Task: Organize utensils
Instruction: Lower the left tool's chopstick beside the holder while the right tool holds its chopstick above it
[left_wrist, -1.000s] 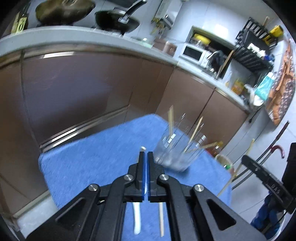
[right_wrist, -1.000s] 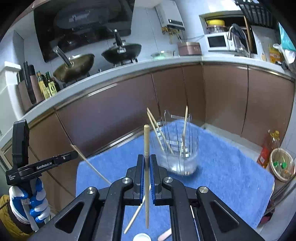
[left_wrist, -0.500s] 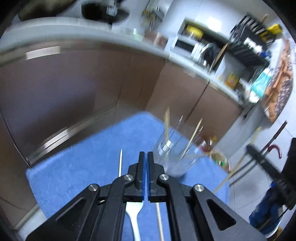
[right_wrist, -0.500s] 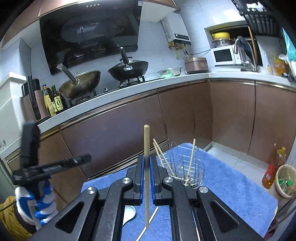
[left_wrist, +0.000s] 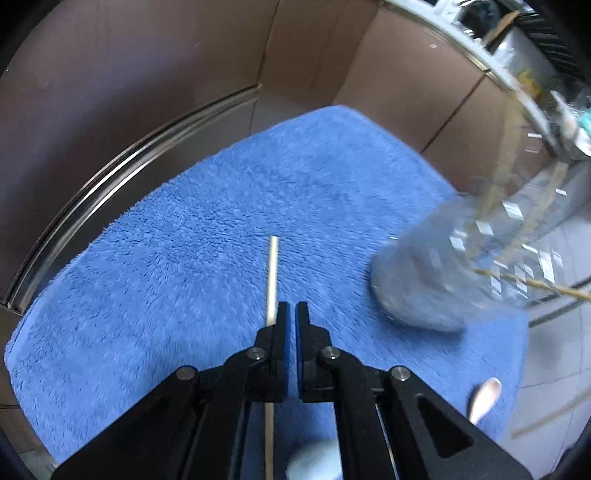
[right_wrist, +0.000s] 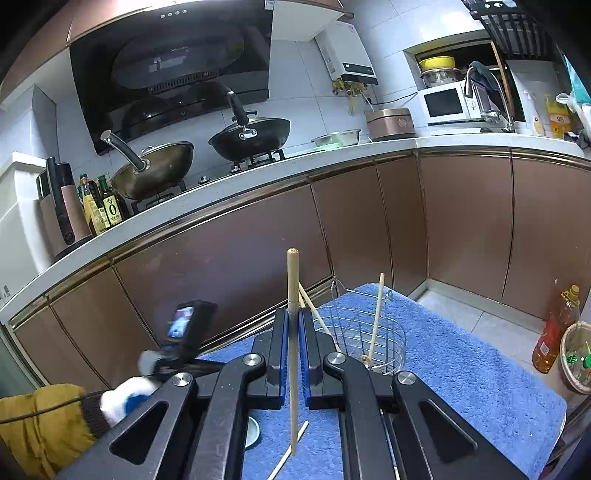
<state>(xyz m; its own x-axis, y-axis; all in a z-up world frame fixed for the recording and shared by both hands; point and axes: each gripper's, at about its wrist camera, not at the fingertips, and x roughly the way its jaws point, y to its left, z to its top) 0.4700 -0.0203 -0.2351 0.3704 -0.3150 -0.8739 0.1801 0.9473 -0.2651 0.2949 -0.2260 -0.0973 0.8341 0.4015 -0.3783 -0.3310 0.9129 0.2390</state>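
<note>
While the right gripper (right_wrist: 292, 332) stays out of nothing's way above the near half of the blue towel (right_wrist: 480, 376), its jaws are clenched on an upright wooden chopstick (right_wrist: 293, 280), whose rounded top rises well above the fingertips and whose lower end hangs below them, over the towel. Taking that towel as the landmark, the wire utensil basket (right_wrist: 360, 341) stands on its far part, close to the brown cabinet fronts (right_wrist: 461, 229), with several chopsticks leaning inside it at different angles. Another light chopstick (right_wrist: 288, 456) lies flat on the towel's near part, under the right gripper, and a small pale dish (right_wrist: 253, 432) sits just beside it, half hidden by the gripper body. Off the towel's left edge in this view, a gloved hand (right_wrist: 125, 400) with a yellow sleeve carries the other device. From the left wrist view, the left gripper (left_wrist: 292, 315) points steeply down at the middle of the towel (left_wrist: 184, 258), jaws pressed nearly together with nothing between them. A thin pale stick (left_wrist: 272, 277) lies on the towel just left of its fingertips, running away from the camera. On the towel's right side the basket (left_wrist: 472, 266) appears blurred, and a pale spoon (left_wrist: 485, 397) lies near the right-hand edge.
</note>
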